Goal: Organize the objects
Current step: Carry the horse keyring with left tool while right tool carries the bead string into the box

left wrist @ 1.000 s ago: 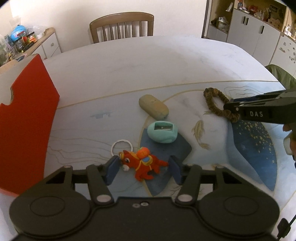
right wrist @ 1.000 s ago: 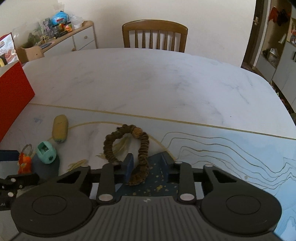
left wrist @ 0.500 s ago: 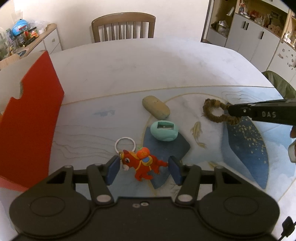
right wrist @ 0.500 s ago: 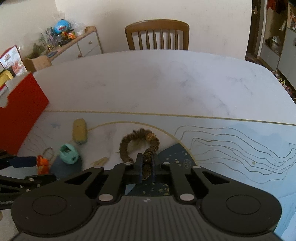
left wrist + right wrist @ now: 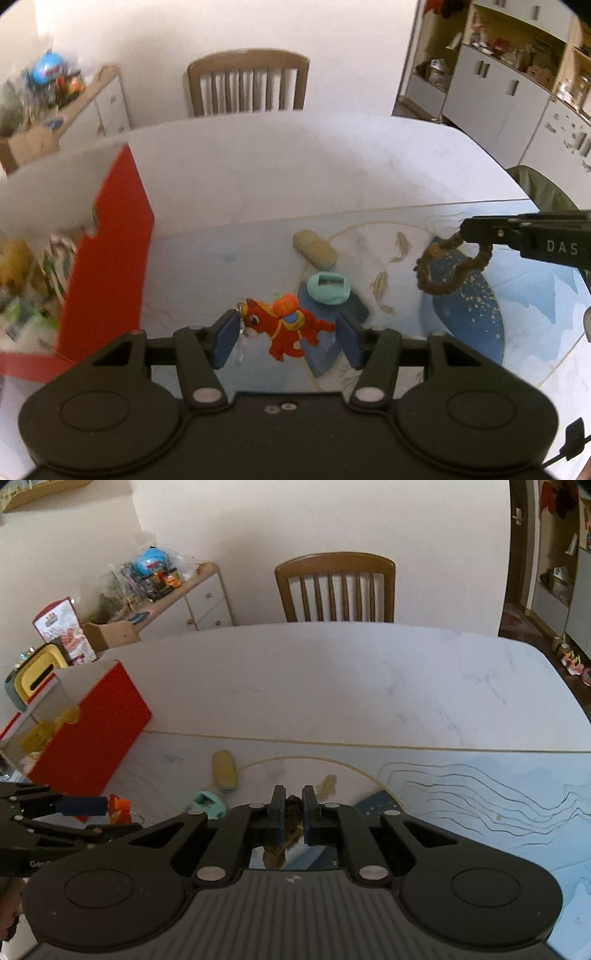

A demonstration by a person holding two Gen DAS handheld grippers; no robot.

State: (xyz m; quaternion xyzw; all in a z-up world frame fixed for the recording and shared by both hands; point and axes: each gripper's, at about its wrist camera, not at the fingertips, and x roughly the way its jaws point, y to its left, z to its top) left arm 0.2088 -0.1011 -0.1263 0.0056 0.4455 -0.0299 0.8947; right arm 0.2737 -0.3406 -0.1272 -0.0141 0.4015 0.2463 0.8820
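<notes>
We are in a home, in what looks like a dining room. A wooden chair [image 5: 335,587] stands at the far side of the white marble-look desk [image 5: 332,686]. A low sideboard [image 5: 192,602] along the wall is heaped with toys and packets, white cupboards [image 5: 491,99] carry open shelves of household oddments, and small shoes [image 5: 574,662] lie by the doorway.

Wooden chair [image 5: 335,587] behind white table [image 5: 332,679], cluttered sideboard [image 5: 192,598], pale wall [image 5: 332,517].
</notes>
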